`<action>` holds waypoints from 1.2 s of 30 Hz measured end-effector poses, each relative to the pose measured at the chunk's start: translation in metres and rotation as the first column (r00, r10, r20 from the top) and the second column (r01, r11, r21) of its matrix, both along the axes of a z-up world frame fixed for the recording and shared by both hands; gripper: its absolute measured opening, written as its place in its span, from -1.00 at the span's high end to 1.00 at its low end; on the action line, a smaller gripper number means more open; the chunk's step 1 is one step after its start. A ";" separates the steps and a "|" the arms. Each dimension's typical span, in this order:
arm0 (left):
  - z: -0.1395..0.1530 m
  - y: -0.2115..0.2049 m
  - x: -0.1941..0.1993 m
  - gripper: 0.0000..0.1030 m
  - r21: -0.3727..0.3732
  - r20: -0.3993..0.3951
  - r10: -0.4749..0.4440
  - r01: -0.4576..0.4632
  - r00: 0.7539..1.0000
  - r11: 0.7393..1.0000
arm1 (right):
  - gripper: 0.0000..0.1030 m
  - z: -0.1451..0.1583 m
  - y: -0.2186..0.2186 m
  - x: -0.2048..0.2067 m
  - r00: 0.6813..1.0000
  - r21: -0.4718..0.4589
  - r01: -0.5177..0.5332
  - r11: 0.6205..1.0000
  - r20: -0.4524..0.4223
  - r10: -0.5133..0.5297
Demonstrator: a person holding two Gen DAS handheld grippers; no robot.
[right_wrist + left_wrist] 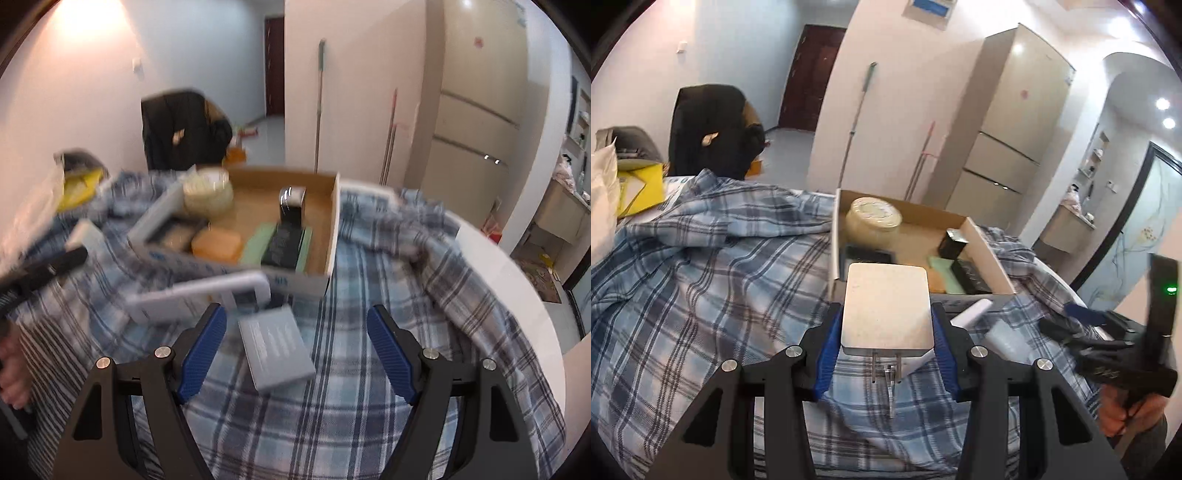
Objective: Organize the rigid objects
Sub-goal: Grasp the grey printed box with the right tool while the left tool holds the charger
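I have a plaid blue cloth spread over the round white table, filling the lower half of both views; I take it as a soft bed so hard pieces don't skid. At centre sits the open cardboard box, the collecting place, already holding a round lidded jar, a small black box, a green slab and an orange block. My left gripper is clamped on a white plug-in charger, prongs toward the camera, held just before the box's near wall, I judge for dropping in. My right gripper stands wide apart, empty, over a flat grey card-like box lying on the cloth at lower centre, likely my next pick
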State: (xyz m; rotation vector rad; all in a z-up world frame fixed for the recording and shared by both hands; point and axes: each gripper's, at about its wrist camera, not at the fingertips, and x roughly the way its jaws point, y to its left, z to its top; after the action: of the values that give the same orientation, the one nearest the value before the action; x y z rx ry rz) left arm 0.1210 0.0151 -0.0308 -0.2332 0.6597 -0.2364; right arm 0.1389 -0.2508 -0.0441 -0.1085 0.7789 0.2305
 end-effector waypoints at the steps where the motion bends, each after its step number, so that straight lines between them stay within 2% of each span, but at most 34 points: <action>1: 0.001 -0.005 -0.002 0.06 0.026 0.014 -0.003 0.002 1.000 1.000 | -0.50 -0.005 0.001 0.003 1.000 0.000 -0.012 1.000 -0.024 0.012; 7: 0.001 -0.020 -0.006 0.05 0.114 0.040 -0.014 0.009 0.999 0.993 | -0.30 -0.024 0.009 0.009 0.996 -0.047 -0.060 0.997 -0.075 0.056; 12: -0.003 -0.019 -0.003 0.05 0.101 0.009 -0.020 0.019 1.000 0.995 | -0.03 -0.038 0.009 0.016 0.987 -0.039 -0.090 0.995 -0.139 0.084; 17: -0.003 -0.016 -0.003 0.05 0.087 0.007 -0.021 0.021 1.000 0.996 | -0.03 -0.044 0.008 0.020 0.977 0.009 -0.119 0.993 -0.177 0.118; 28: -0.006 -0.017 -0.001 0.06 0.087 -0.009 -0.020 0.021 1.000 0.996 | -0.01 -0.057 0.011 0.027 0.969 -0.008 -0.114 0.993 -0.223 0.109; 32: -0.006 -0.016 -0.001 0.05 0.088 -0.006 -0.022 0.022 1.000 0.996 | 0.11 -0.057 0.015 0.025 0.971 -0.039 -0.117 0.992 -0.214 0.106; 36: -0.004 -0.017 -0.002 0.06 0.088 0.006 -0.027 0.026 1.000 0.996 | 0.12 -0.050 0.009 0.023 0.982 -0.035 -0.080 0.996 -0.172 0.073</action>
State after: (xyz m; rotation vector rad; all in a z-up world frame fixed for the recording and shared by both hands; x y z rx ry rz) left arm 0.1191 -0.0017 -0.0352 -0.1391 0.6653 -0.2331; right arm 0.1623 -0.2415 -0.0944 -0.1605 0.9509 0.2994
